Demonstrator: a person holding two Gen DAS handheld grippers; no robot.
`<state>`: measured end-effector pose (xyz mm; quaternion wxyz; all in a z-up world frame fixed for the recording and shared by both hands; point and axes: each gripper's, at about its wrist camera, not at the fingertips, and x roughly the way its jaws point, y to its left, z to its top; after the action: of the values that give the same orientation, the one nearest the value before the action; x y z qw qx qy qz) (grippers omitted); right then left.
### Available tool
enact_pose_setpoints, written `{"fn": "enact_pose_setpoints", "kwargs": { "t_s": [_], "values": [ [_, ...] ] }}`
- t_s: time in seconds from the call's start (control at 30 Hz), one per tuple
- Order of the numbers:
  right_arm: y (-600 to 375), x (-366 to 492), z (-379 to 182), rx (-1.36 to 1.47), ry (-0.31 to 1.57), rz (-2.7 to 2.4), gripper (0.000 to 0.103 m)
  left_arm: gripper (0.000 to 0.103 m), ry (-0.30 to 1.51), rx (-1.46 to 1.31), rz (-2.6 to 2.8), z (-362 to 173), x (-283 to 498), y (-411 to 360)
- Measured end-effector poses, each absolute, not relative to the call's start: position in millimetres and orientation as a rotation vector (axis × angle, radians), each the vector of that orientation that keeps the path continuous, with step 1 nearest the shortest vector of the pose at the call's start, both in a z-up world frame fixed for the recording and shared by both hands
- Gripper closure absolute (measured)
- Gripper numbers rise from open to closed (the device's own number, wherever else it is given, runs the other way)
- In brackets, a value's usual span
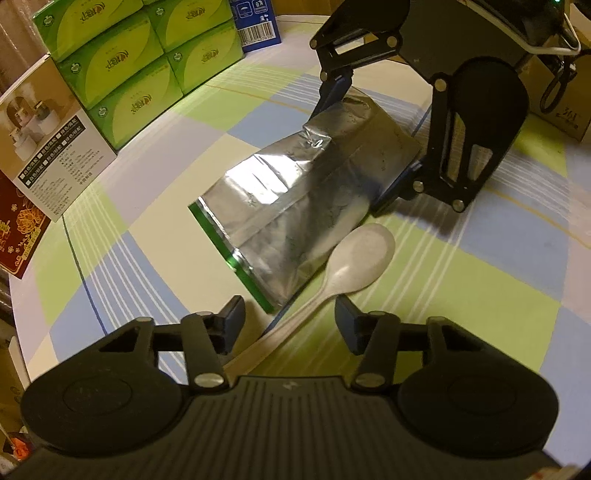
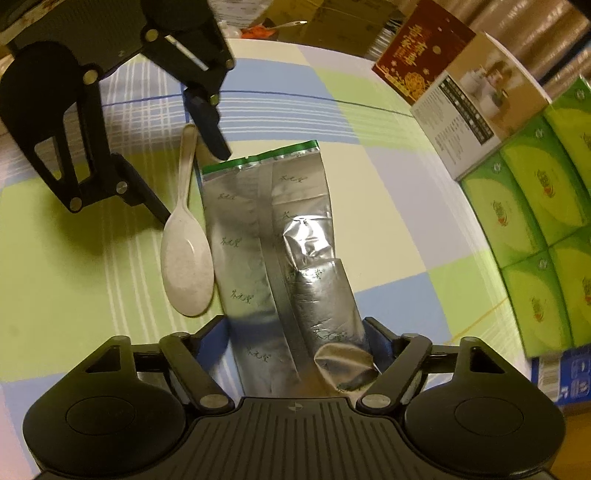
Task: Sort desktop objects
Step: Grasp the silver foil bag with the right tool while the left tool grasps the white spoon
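While the red box (image 1: 16,236) with gold flowers and the white carton (image 1: 55,147) stand at the far left edge of the checked tablecloth (image 1: 147,236), the stack of green tissue packs (image 1: 133,62) rises just behind them, with a blue box (image 1: 256,22) next along. Near the middle of the cloth lies the silver foil pouch (image 1: 295,206), flat, its green-edged end toward the left gripper (image 1: 290,321). That gripper hangs with its jaws spread wide and nothing between them but the handle of the white spoon (image 1: 351,258), which passes through the gap untouched (the pads stand clear of it on both sides). The spoon lies just beside the pouch, bowl up, touching or nearly touching its long edge. Further right, the right gripper (image 1: 369,147) straddles the pouch's far end; in its own view its fingers sit against both edges of the foil (image 2: 295,332), pressed in on it, and the foil is crumpled there.
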<state>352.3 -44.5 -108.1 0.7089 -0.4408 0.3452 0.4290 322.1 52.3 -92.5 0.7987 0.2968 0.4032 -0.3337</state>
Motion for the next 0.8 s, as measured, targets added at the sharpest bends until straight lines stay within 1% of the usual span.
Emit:
{"fn": "enact_pose_setpoints", "kwargs": {
  "t_s": [0.07, 0.1, 0.2, 0.27, 0.37, 0.5, 0.6, 0.67, 0.8],
  "values": [
    [-46, 354, -107, -0.947, 0.793, 0.94, 0.034, 0.062, 0.876, 0.628, -0.719, -92, 322, 52],
    [-47, 353, -106, -0.941, 0.8, 0.932, 0.034, 0.063, 0.88, 0.626, -0.719, -92, 321, 51],
    [-50, 350, -105, -0.941, 0.813, 0.913, 0.037, 0.072, 0.892, 0.625, -0.721, -91, 318, 49],
    [-53, 350, -103, -0.918, 0.835, 0.901, 0.04, 0.08, 0.902, 0.627, -0.72, -91, 316, 46],
    [-59, 351, -97, -0.866, 0.873, 0.872, 0.048, 0.087, 0.934, 0.628, -0.709, -89, 311, 42],
    [-69, 349, -90, -0.789, 0.937, 0.833, 0.053, 0.089, 0.995, 0.583, -0.656, -86, 306, 37],
    [-80, 348, -84, -0.673, 1.017, 0.782, 0.056, 0.09, 1.042, 0.521, -0.596, -84, 300, 36],
    [-88, 346, -80, -0.584, 1.07, 0.741, 0.06, 0.09, 1.082, 0.439, -0.531, -82, 294, 38],
    [-106, 334, -75, -0.404, 1.18, 0.653, 0.062, 0.091, 1.146, 0.274, -0.453, -80, 278, 42]
  ]
}}
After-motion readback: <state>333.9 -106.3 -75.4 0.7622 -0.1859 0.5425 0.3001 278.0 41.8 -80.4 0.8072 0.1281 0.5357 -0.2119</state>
